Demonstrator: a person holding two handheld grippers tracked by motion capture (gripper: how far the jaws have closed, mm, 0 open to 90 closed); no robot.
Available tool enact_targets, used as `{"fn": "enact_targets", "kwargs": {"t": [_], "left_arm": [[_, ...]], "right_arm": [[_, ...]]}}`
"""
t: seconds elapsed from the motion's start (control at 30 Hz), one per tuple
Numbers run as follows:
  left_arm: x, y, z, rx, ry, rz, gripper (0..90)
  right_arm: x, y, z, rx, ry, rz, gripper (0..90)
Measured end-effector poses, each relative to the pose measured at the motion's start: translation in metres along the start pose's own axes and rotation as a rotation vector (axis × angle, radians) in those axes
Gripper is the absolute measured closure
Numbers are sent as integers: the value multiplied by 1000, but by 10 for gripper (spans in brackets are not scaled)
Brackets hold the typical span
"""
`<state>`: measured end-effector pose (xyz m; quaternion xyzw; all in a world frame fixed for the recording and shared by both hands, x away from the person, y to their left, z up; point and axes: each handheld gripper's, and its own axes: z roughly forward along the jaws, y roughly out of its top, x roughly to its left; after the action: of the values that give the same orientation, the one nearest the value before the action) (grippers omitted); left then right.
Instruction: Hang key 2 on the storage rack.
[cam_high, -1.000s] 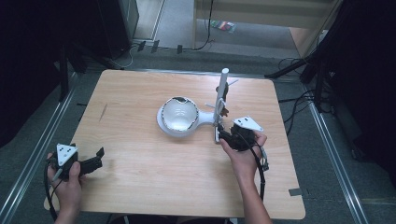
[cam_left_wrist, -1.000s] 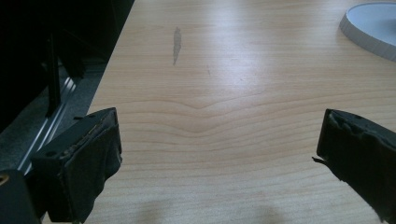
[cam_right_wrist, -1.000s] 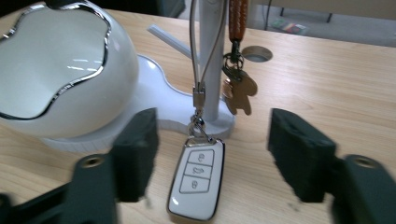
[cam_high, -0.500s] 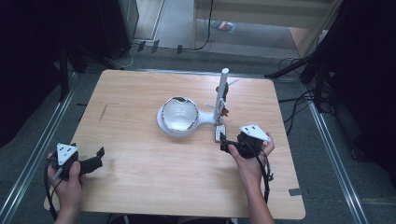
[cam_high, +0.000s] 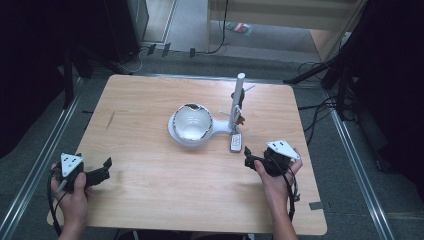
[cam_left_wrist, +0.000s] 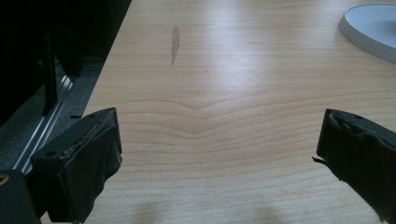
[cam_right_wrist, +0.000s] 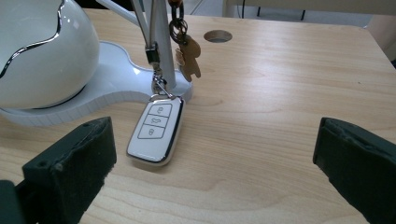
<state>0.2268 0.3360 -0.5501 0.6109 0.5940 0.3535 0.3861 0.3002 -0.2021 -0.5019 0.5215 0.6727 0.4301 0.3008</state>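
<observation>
Your right gripper (cam_right_wrist: 210, 172) has just been opening and now stands wide apart with nothing between the jaws, just short of the car key fob (cam_right_wrist: 156, 130). The fob lies flat on the table (cam_high: 150, 200), touching the white stand base (cam_right_wrist: 112, 88) and clipped by its ring to the post (cam_right_wrist: 159, 42). Judged light, rigid and glossy, so probably slippery: take it across its long chrome edges. Your left gripper (cam_left_wrist: 219, 154) is open too, over bare wood near the table's corner.

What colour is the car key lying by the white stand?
The car key is white with a shiny silver edge. The right gripper view shows it best.
</observation>
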Motion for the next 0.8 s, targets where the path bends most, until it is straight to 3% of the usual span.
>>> {"fn": "enact_targets", "kwargs": {"t": [0.27,0.8], "left_arm": [[0,0,0,0,-2,-4,2],[1,0,0,-1,2,-11,2]], "right_arm": [[-8,-7,-7,-11,-16,-3,0],[-30,-22,-27,-7,-48,34,0]]}}
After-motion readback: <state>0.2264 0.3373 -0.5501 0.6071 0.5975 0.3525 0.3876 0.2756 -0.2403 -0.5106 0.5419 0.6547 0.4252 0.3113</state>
